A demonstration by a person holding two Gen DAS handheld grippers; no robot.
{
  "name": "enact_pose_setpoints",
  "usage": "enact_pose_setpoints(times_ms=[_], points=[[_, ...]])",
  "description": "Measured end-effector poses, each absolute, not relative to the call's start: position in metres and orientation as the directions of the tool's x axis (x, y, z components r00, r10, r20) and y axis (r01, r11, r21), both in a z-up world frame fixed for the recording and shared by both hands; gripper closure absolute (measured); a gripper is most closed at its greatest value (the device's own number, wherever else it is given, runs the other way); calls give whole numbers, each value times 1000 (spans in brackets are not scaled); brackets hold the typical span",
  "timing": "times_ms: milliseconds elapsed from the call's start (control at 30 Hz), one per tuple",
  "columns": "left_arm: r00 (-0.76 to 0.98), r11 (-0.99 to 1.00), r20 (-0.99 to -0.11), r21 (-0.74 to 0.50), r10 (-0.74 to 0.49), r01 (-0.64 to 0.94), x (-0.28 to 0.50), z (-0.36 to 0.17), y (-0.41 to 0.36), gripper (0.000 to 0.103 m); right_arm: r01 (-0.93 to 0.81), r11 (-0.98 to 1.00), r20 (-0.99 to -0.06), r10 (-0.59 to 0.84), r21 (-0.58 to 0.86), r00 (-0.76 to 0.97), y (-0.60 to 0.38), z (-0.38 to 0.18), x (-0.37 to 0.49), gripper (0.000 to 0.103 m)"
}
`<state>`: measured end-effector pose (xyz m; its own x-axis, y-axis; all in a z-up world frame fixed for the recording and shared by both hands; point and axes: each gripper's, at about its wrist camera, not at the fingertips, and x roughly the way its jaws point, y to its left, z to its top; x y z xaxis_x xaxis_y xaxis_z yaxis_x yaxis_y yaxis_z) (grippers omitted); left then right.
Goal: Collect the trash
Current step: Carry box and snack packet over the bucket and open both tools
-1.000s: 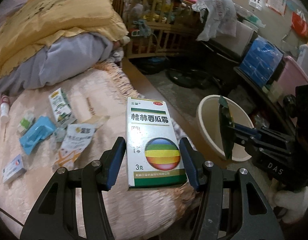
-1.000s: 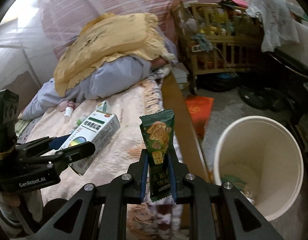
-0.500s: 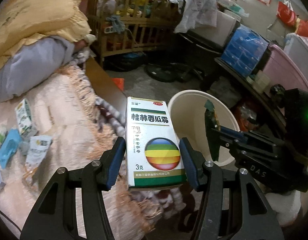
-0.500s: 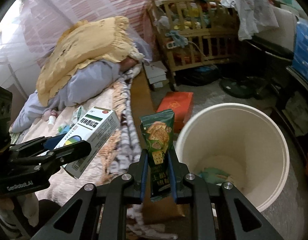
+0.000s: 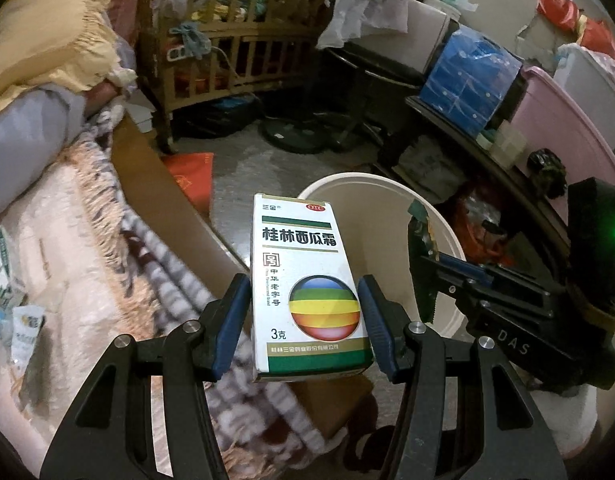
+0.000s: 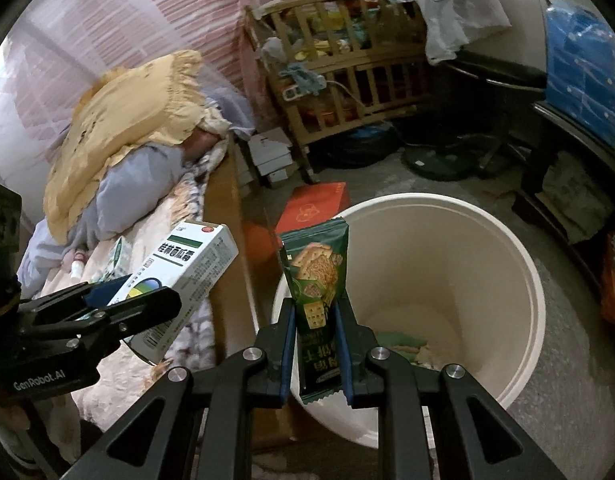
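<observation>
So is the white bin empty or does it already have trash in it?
Not empty. The right wrist view shows pale and greenish scraps at the bottom of the white bin; most of it is unfilled.

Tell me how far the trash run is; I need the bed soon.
Done: some scraps already lie in the bin. In hand: the left gripper is shut on a medicine box and the right gripper on a green snack wrapper, both near the bin's rim, neither dropped yet. Left: packets on the bed.
</observation>
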<state>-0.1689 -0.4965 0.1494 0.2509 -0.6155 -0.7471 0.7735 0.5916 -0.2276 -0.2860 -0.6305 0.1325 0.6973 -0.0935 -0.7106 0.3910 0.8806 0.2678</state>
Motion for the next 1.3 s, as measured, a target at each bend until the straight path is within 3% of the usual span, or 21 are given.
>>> enact_pose_setpoints(times_ms=[467, 1300], points=[[224, 587, -775, -223, -591, 778, -159, 123, -535, 49, 493, 826, -720, -164, 274, 674, -674, 119, -300, 85], [172, 571, -784, -264, -596, 778, -152, 98, -563, 48, 526, 807, -738, -179, 268, 651, -687, 107, -296, 85]])
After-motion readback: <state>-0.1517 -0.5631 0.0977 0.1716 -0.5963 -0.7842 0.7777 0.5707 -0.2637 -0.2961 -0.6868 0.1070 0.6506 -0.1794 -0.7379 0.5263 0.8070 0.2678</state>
